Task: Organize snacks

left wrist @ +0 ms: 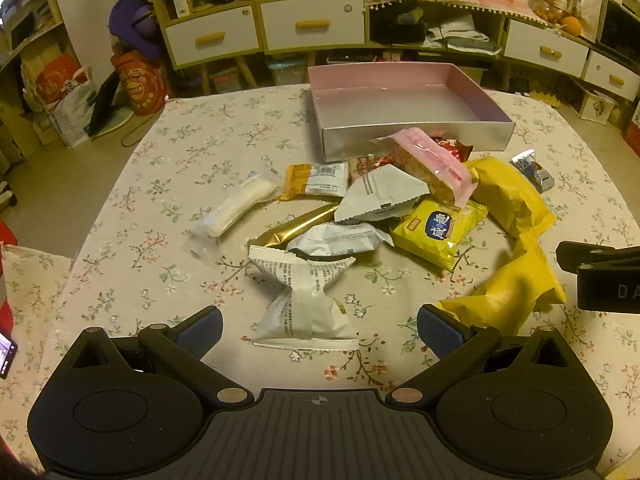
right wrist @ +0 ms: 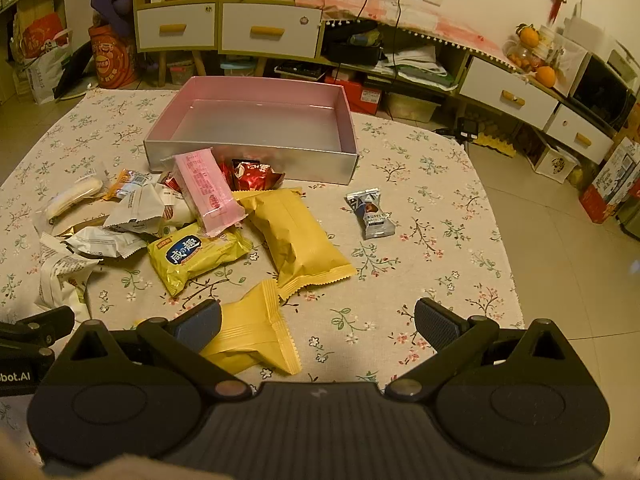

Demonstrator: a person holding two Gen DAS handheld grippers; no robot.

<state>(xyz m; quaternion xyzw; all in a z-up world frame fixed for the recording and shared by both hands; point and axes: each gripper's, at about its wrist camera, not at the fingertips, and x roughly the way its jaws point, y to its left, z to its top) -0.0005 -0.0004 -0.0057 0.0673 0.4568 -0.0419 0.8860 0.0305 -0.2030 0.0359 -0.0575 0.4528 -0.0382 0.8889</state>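
Floral tablecloth (right wrist: 420, 208); snack pile (left wrist: 360, 208); white-drawer cabinets (right wrist: 272, 30) behind.

Table (right wrist: 440, 208): floral cloth.
Box (right wrist: 248, 162): at far side.
Snacks (right wrist: 200, 256): scattered before box.
Silver packet (right wrist: 372, 216): apart, right.

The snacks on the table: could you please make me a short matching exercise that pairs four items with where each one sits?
Things:
1. pink bar
2. silver packet
3. box
4. white roll

Places:
A. alone on the cloth, right of the pile
B. at the far left end of the pile
C. behind the snacks, nothing in it
D. lying on top of other snacks, in front of the box

Pairs: 1-D, 2-A, 3-C, 4-B
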